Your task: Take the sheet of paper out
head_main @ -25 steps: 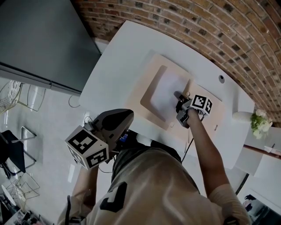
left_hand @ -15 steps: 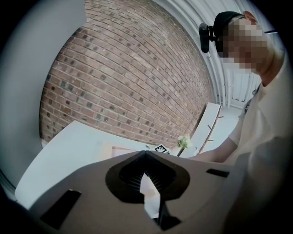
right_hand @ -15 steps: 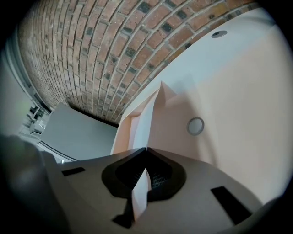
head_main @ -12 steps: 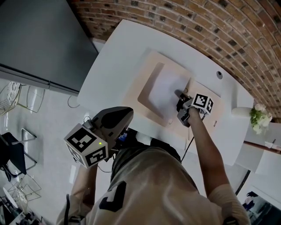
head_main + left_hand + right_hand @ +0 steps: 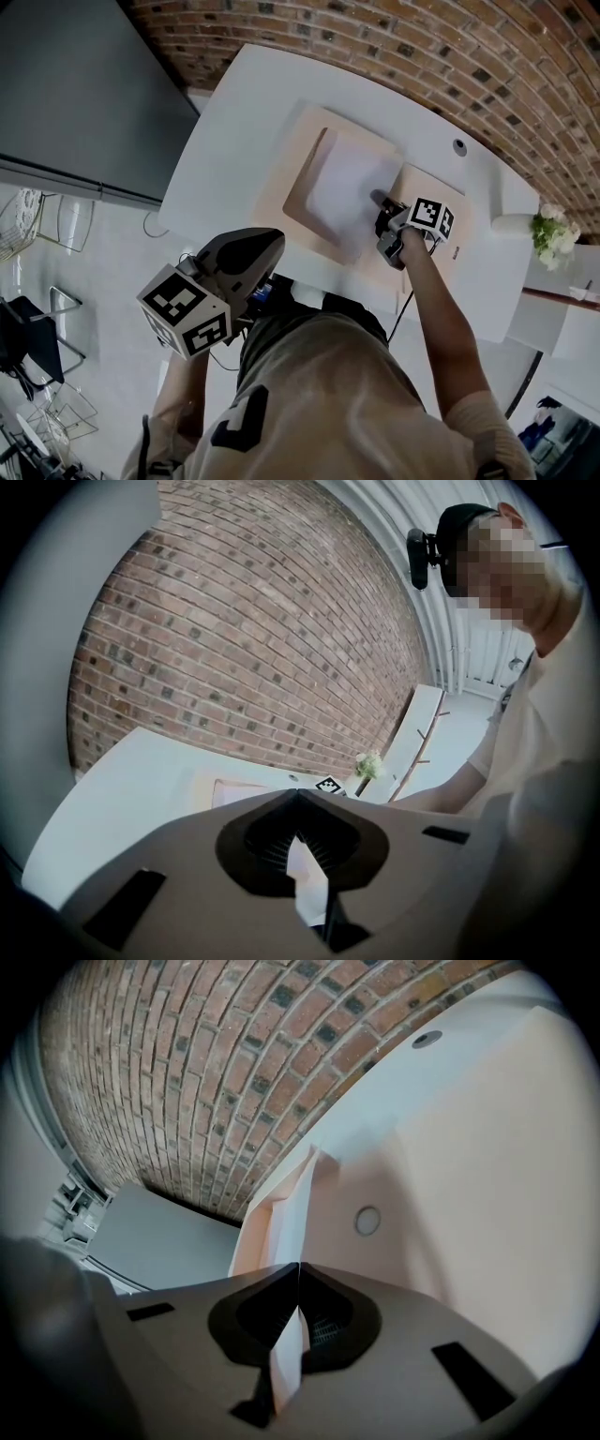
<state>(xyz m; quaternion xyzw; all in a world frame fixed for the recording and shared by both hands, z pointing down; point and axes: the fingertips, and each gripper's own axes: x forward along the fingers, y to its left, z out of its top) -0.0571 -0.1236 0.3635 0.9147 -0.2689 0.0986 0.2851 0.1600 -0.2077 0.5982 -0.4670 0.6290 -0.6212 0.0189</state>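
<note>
Right gripper (image 5: 381,201) pinching sheet (image 5: 345,187) edge between closed jaws, over folder (image 5: 305,150); left gripper (image 5: 298,792) hanging clear, jaws together, empty.

Soft even daylight, fisheye edges, dark vignette

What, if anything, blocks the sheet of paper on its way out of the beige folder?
Nothing visible does. The right gripper is shut on the sheet of paper at the beige folder's open side; nothing else lies there.

Brick wall (image 5: 422,37), white table (image 5: 239,117), small white flowers (image 5: 551,251)
</note>
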